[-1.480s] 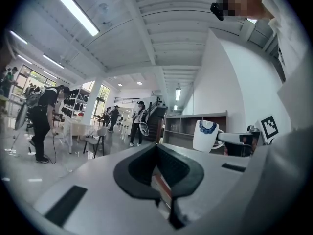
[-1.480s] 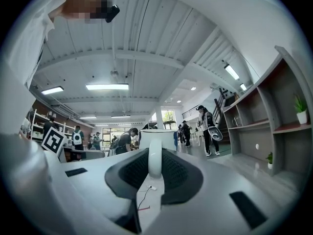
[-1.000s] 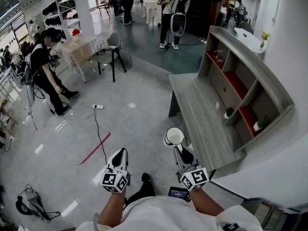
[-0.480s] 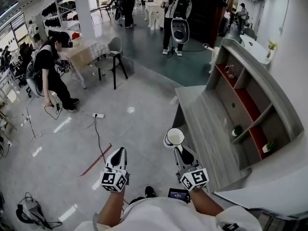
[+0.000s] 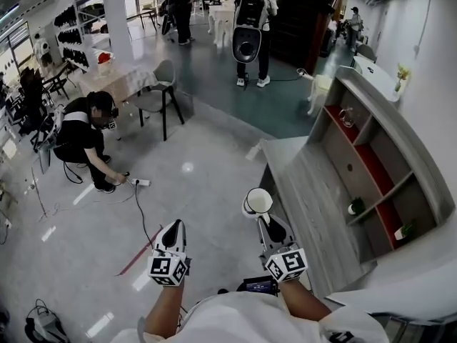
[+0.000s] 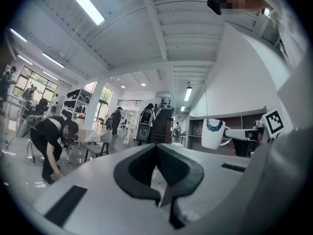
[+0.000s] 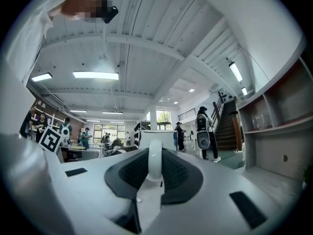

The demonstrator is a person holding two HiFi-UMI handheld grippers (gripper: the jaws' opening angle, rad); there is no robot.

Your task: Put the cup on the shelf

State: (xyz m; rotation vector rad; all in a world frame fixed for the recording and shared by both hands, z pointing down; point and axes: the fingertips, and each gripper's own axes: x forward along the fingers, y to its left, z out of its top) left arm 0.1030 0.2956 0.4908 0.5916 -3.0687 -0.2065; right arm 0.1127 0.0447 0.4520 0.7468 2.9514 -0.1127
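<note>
shelf [image 5: 308,191] closer than before, glossy grey floor [image 5: 203,191]

One cup [image 5: 258,201], one shelf [image 5: 314,199], and two tools, the left tool [image 5: 175,227] and the right tool [image 5: 265,222], both just left of the shelf. Two small green plants [image 5: 355,206] in the shelf's compartments, one yellow flower [image 5: 402,71] on its top. Left of the shelf: one chair [image 5: 161,91], one tabletop [image 5: 118,81], one power strip [image 5: 140,182], one crouching person [image 5: 86,127], at least three standing people [image 5: 250,31].
</note>
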